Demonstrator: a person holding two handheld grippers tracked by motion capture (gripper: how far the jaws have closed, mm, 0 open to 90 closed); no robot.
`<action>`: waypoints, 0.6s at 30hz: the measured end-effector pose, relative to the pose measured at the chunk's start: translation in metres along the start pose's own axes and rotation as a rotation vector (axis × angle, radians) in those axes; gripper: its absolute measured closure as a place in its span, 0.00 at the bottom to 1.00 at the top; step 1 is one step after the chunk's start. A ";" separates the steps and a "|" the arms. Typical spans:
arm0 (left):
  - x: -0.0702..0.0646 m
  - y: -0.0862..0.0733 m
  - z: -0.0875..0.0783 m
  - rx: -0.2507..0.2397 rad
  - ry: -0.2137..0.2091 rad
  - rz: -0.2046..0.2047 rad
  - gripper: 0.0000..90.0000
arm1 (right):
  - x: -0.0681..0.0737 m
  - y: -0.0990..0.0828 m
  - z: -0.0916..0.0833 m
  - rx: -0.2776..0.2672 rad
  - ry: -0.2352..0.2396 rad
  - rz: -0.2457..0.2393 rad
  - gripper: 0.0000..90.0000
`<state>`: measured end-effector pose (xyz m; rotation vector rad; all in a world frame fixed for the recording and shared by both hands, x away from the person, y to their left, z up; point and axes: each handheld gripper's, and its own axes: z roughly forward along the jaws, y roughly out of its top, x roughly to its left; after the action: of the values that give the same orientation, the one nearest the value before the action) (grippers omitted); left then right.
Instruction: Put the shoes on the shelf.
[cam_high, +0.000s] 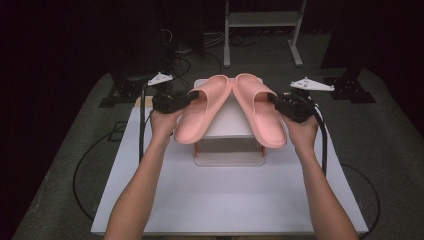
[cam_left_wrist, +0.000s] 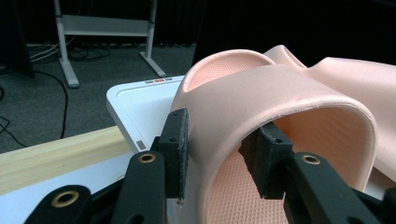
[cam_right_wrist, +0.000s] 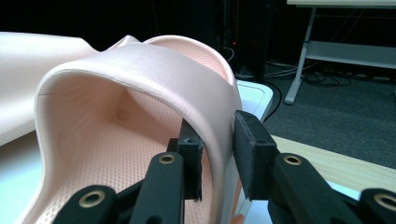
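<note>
Two pink slippers lie toe-to-toe in a V on a white box (cam_high: 227, 125). The left slipper (cam_high: 202, 110) has the side wall of its strap (cam_left_wrist: 280, 88) between the jaws of my left gripper (cam_high: 192, 96). The outer pad (cam_left_wrist: 177, 140) lies against the wall, while the inner pad (cam_left_wrist: 264, 158) stands a little off it, so my left gripper (cam_left_wrist: 217, 149) is open. On the right slipper (cam_high: 260, 110), my right gripper (cam_high: 274, 99) has both pads pressed on the strap's side wall (cam_right_wrist: 140, 70). That right gripper (cam_right_wrist: 218, 149) is shut on it.
The box stands at the back of a white table (cam_high: 225, 200), which has bare room in front. A pale wooden strip (cam_left_wrist: 56, 154) runs along the table's far edge. A metal frame (cam_high: 262, 20) stands on the dark floor beyond. Cables (cam_high: 142, 130) trail from both grippers.
</note>
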<state>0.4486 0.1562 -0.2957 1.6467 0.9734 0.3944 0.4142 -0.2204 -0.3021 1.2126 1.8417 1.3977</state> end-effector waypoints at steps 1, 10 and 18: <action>0.000 0.000 0.000 -0.001 0.000 -0.003 0.68 | 0.000 0.000 0.001 -0.001 -0.001 0.000 0.80; -0.003 0.002 0.004 -0.002 0.000 -0.009 0.66 | 0.000 0.001 0.003 -0.008 -0.011 0.026 0.79; -0.005 0.004 0.007 -0.015 0.004 -0.028 0.64 | 0.000 0.002 0.007 -0.013 -0.017 0.054 0.78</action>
<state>0.4523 0.1477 -0.2929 1.6176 0.9934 0.3855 0.4207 -0.2175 -0.3024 1.2731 1.7983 1.4217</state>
